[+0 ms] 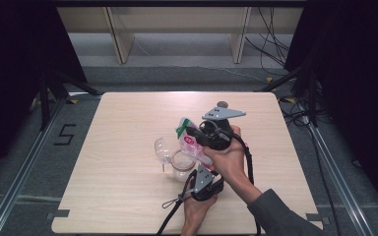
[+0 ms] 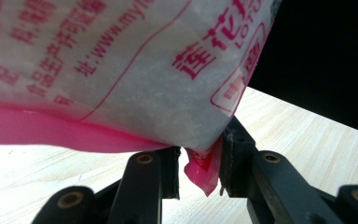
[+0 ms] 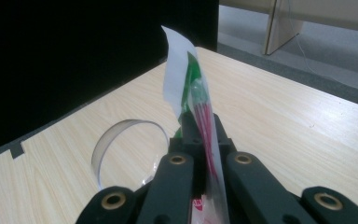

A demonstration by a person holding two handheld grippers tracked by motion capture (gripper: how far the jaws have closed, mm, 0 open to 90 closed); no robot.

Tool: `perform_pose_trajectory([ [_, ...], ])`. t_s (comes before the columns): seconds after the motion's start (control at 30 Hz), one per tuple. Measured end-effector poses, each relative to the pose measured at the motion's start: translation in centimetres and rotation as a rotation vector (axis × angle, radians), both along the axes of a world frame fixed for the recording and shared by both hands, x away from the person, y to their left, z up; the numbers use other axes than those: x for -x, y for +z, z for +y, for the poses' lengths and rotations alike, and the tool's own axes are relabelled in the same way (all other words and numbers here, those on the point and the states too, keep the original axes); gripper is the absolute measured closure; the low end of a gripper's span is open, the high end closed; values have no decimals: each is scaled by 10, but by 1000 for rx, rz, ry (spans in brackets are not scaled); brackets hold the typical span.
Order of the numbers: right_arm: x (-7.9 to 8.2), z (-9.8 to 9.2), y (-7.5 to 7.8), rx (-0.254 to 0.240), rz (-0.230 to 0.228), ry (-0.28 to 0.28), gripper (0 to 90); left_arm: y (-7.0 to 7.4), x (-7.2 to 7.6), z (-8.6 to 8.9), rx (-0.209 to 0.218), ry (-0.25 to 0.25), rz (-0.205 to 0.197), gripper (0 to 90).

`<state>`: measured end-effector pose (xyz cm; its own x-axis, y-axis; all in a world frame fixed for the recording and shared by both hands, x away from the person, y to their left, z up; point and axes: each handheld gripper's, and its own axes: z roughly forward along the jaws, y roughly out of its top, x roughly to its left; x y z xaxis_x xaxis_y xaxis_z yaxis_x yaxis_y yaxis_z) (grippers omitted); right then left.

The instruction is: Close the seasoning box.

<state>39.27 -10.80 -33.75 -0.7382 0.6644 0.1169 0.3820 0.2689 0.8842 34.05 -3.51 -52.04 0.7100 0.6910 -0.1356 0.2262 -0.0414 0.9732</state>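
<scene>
My right gripper (image 3: 200, 140) jaws clenched on sachet (image 1: 193, 142) top; my left gripper (image 2: 200, 163) jaws grasping its pink bottom corner. Sachet held tilted over glass jar (image 1: 183, 167), mid worktop (image 1: 118, 196), lid (image 3: 121, 149) hinged open.

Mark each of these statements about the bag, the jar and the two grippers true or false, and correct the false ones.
1. The right gripper is clamped on the plastic bag. True.
2. The bag lies flat on the table. False: it is held up above the table between the two grippers.
3. The left gripper has a pink corner of the bag between its jaws. True.
4. The bag's print is blue. False: it is pink and red, with some green near the top.
5. A clear glass jar stands on the table beneath the bag. True.
6. The jar's lid is shut. False: the clear lid is swung open to the side.
</scene>
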Motion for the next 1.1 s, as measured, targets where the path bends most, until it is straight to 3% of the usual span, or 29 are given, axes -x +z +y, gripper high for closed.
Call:
perform_pose_trajectory([
  [0.13,-1,4,-1,5,23,-4,900,0,0,0,-6,-12,4,720],
  [0.27,-2,4,-1,32,-2,6,900,1,0,-1,-1,-17,0,721],
  [0.33,-1,6,-1,26,23,-13,900,2,1,0,-1,-18,2,723],
  [0.5,-4,9,0,43,3,0,900,3,1,-2,2,-17,-12,726],
  [0.53,-2,10,0,37,31,-9,900,4,1,-2,1,-20,-9,726],
  [0.77,-5,13,-1,49,1,0,900,4,0,-1,3,-21,-9,727],
  [0.8,-5,14,-1,38,23,-9,900,3,0,-2,4,-19,-15,728],
  [1.1,-11,16,-1,62,32,-28,900,4,0,0,-9,-26,-20,732],
])
